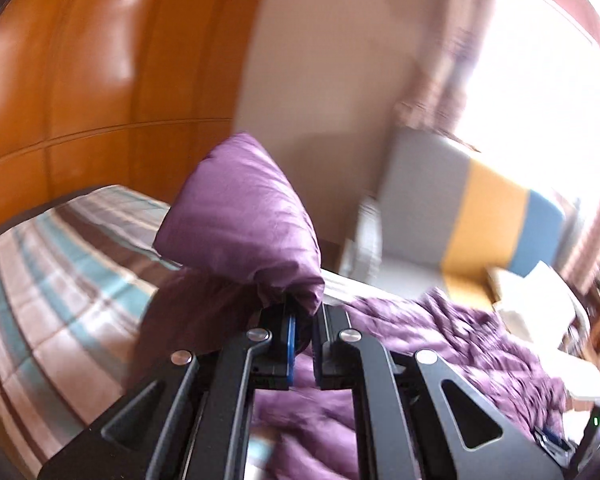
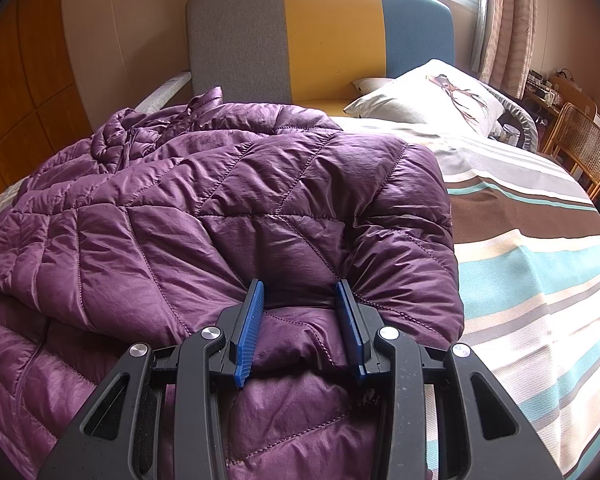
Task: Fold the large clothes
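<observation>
A purple quilted puffer jacket [image 2: 220, 200] lies bunched on the striped bed. In the right wrist view, my right gripper [image 2: 302, 300] is low over its near edge, and a thick fold puckers where the blue pads [image 2: 256, 316] squeeze it. In the left wrist view, my left gripper [image 1: 304, 316] is lifted above the bed and shut on a puffy end of the same jacket [image 1: 240, 216], which stands up out of the jaws. The remainder of the jacket [image 1: 460, 344] trails down to the lower right, blurred by motion.
The striped bedcover [image 2: 540, 280] spreads to the right of the jacket. A grey, yellow and blue headboard [image 2: 328, 40] and a white pillow [image 2: 428, 96] are at the far end. A wicker chair [image 2: 584, 148] stands at the right, an orange wooden wardrobe [image 1: 80, 80] at the left.
</observation>
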Demonstrator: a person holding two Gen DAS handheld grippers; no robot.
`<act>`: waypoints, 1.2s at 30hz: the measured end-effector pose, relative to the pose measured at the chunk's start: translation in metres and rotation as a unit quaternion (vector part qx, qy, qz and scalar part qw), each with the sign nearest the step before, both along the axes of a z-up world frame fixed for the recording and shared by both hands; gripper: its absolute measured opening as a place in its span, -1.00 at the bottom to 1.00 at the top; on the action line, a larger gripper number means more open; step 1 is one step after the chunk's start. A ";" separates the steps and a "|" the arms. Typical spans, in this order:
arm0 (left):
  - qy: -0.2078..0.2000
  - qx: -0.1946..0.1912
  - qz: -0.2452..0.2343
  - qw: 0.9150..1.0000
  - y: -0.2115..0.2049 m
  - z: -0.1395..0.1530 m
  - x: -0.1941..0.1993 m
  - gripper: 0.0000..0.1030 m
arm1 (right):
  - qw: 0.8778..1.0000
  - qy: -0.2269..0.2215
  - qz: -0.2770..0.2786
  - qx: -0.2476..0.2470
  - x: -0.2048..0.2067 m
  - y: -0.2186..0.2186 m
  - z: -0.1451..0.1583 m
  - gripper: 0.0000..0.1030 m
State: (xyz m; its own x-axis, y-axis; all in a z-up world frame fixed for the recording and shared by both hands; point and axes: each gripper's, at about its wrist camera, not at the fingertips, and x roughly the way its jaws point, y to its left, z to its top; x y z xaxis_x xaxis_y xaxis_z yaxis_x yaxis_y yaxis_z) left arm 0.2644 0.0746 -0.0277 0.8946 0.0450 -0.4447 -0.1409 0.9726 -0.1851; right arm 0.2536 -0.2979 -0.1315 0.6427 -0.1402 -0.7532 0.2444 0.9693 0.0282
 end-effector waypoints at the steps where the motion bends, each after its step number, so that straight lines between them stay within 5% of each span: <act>1: 0.003 0.005 -0.014 1.000 -0.013 -0.002 0.000 -0.90 | 1.000 0.000 0.000 0.000 0.000 0.000 0.000 -0.28; 20: 0.076 0.060 -0.185 0.978 -0.211 -0.049 -0.004 -0.90 | 1.000 0.000 0.000 0.002 0.000 -0.001 0.000 -0.28; 36: 0.124 0.068 -0.258 0.956 -0.267 -0.085 0.001 -0.84 | 1.000 0.000 0.001 0.003 0.000 -0.001 0.000 -0.28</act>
